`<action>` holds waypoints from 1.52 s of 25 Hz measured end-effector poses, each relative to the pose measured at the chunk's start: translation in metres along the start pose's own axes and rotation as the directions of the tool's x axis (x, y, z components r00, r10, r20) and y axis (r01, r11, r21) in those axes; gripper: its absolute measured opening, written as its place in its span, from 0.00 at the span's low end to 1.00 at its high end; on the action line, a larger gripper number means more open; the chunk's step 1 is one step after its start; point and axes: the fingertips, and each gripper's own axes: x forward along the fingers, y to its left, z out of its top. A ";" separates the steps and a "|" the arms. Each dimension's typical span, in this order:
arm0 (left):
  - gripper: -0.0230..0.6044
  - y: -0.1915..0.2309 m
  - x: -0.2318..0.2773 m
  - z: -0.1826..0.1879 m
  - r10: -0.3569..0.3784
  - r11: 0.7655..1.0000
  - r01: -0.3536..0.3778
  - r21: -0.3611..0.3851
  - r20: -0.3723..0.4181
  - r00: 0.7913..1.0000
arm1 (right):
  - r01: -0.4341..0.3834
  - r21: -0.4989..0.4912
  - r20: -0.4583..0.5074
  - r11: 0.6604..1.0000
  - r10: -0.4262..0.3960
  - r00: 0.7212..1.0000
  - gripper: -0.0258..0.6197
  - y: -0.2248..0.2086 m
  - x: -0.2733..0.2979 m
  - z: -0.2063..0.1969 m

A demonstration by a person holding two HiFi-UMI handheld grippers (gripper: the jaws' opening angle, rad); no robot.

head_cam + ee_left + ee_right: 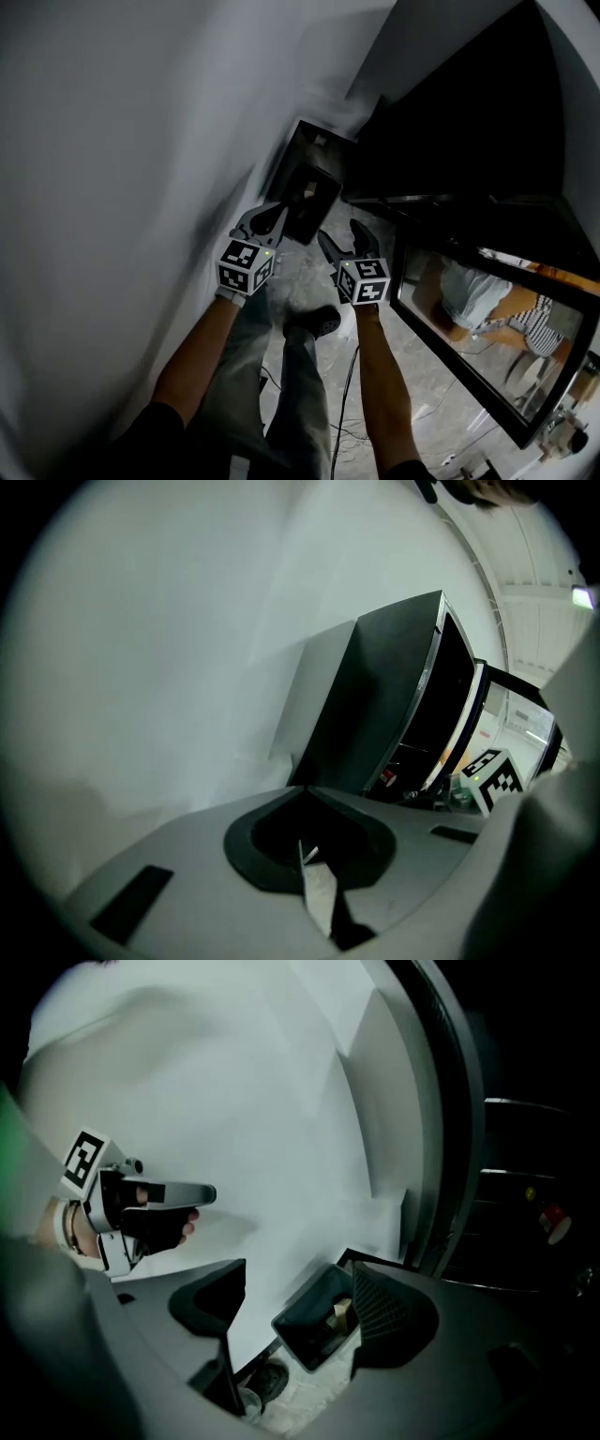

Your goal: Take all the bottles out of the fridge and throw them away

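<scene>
Bin (pixel 319 211) sits on floor (pixel 422 375), tight vs white wall (pixel 141 141), in corner by open fridge (pixel 450 122). Fridge's glass door (pixel 487 347) swings out R of bin, narrowing the gap. Person's legs (pixel 281 394) and cables (pixel 347 375) fill the near side. R gripper (pixel 298 1267) points at bin, jaws wide, nothing btwn. L gripper (pixel 305 791) at bin's near edge, jaws together, empty. Bin holds pale scraps (pixel 343 1312). Red-capped bottle (pixel 553 1223) on fridge shelf, well R of bin.
</scene>
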 end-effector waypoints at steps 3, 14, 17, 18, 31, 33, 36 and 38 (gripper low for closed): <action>0.03 -0.024 -0.013 0.012 -0.002 1.000 0.002 -0.009 0.001 1.000 | 0.028 0.000 0.042 1.000 -0.028 0.999 0.46 0.000 -0.048 0.018; 0.03 -0.166 -0.047 0.098 -0.073 0.997 0.072 0.026 0.039 0.997 | 0.115 0.062 0.214 0.991 -0.126 0.969 0.05 -0.013 -0.237 0.097; 0.03 -0.199 -0.059 0.129 -0.099 0.994 0.097 0.041 0.057 0.993 | 0.149 0.098 0.250 0.984 -0.170 0.953 0.05 -0.014 -0.283 0.108; 0.03 -0.210 -0.064 0.138 -0.110 0.993 0.107 0.043 0.063 0.992 | 0.163 0.111 0.261 0.980 -0.187 0.947 0.05 -0.014 -0.300 0.110; 0.03 -0.371 -0.103 0.195 -0.334 0.939 0.328 0.104 0.047 0.941 | 0.305 0.255 0.392 0.918 -0.386 0.835 0.05 -0.037 -0.466 0.143; 0.03 -0.391 -0.102 0.198 -0.365 0.924 0.357 0.135 0.034 0.931 | 0.320 0.272 0.403 0.908 -0.409 0.818 0.05 -0.042 -0.483 0.143; 0.03 -0.416 -0.102 0.204 -0.397 0.907 0.389 0.161 0.021 0.918 | 0.338 0.299 0.419 0.892 -0.442 0.793 0.05 -0.049 -0.509 0.139; 0.03 -0.430 -0.099 0.207 -0.414 0.896 0.405 0.182 0.010 0.910 | 0.349 0.319 0.427 0.881 -0.463 0.777 0.05 -0.055 -0.523 0.136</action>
